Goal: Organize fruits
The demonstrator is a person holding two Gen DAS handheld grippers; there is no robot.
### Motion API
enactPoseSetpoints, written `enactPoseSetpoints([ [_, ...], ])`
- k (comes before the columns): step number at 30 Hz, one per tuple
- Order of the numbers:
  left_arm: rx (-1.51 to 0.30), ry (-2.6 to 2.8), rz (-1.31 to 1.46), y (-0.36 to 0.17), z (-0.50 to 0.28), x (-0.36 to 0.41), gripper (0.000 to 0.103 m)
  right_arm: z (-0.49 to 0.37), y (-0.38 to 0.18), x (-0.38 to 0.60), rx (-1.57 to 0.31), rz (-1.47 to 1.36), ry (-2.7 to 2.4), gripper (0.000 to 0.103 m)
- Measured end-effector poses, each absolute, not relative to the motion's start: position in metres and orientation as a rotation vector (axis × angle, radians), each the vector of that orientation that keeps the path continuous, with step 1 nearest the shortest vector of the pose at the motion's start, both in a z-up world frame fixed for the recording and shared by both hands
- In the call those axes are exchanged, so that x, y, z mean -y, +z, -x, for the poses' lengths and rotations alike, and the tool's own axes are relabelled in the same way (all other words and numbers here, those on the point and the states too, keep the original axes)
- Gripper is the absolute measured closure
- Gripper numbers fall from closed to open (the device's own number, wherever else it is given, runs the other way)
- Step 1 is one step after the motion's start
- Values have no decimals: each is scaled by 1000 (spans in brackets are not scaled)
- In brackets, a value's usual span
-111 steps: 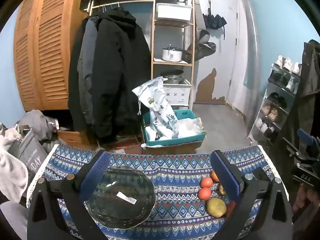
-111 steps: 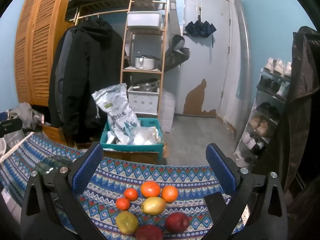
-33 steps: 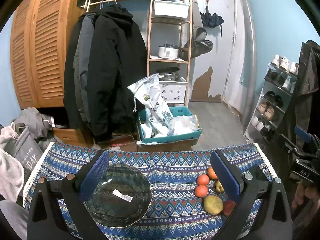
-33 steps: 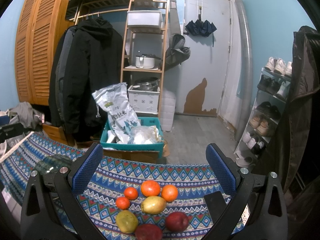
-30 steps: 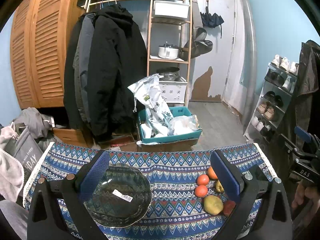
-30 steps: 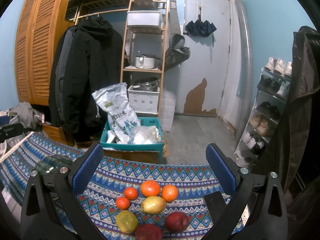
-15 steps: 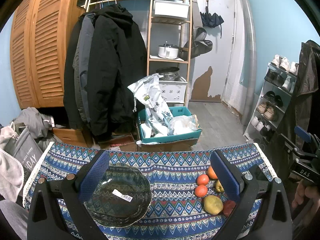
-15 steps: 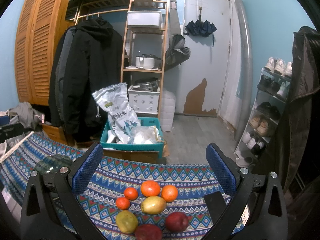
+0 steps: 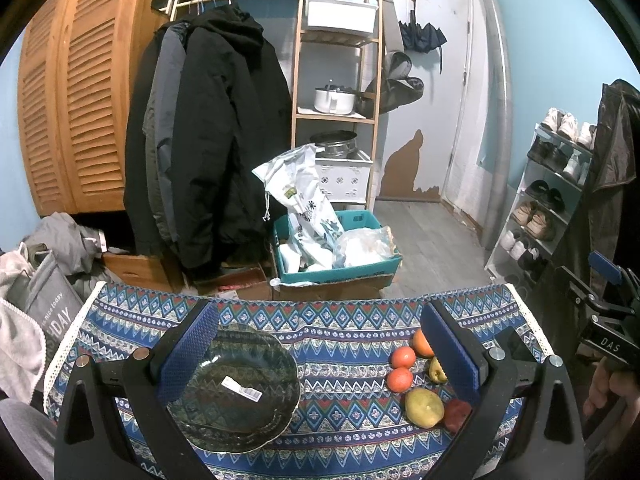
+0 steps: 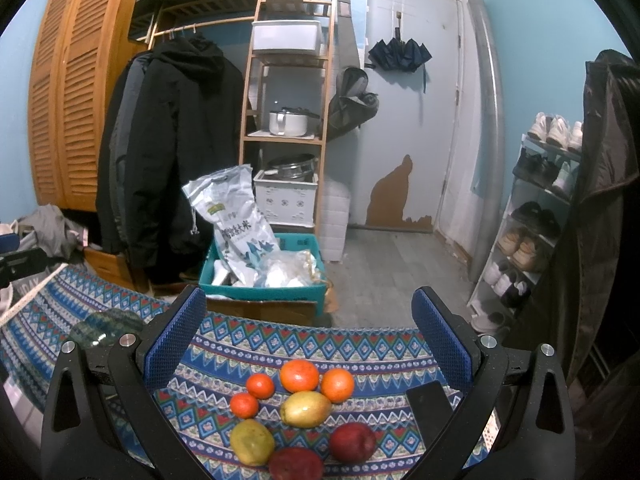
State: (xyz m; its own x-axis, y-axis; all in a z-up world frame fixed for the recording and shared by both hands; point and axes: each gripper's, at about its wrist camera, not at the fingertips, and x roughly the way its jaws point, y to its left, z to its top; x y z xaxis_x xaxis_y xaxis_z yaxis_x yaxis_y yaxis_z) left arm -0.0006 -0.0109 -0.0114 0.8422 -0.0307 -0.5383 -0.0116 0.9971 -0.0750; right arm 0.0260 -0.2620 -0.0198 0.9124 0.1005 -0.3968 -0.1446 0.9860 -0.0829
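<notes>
Haven't picked anything up yet, so I'd call this the lining-up step before the first grab. My right gripper [image 10: 308, 336] has its jaws spread wide with nothing in them, and the whole cluster of fruit sits on the blue patterned tablecloth [image 10: 360, 348] right between and just below the blue pads: four round orange citrus fruits, the biggest one [image 10: 299, 375] dead centre, a yellow-green pear-shaped fruit [image 10: 306, 409] just behind it toward me, another yellow-green one [image 10: 252, 441] nearer the left jaw, and two dark red apples [image 10: 352, 442] closest to the camera. My left gripper [image 9: 320, 344] is wide and empty too, with the dark green glass dish [image 9: 240, 384] lying just inside its left jaw, a white barcode sticker on it and no fruit in it. Best guess for the next move: drop the right jaws over one fruit on the edge of the pile, squeeze gently so it doesn't roll, and carry it across toward the dish.
</notes>
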Motion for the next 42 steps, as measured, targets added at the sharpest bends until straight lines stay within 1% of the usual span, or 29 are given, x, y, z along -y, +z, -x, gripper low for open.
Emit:
enactPoseSetpoints([
  [15,-611,-40,71,-16,-12,18,1,-27,-23,275,-420,101,106,2],
  [23,-696,-86,36,-39,-33,42,1,-40,-42,286,-512,101,77,2],
  [29,-763,-111,33,-66,-51,59,1,-53,-67,296,-593,113,61,2],
  [34,-825,-134,10,-89,-70,74,2,-72,-99,309,-719,92,52,2],
  [42,-941,-172,20,-131,-101,94,2,-95,-144,325,-872,49,28,2],
])
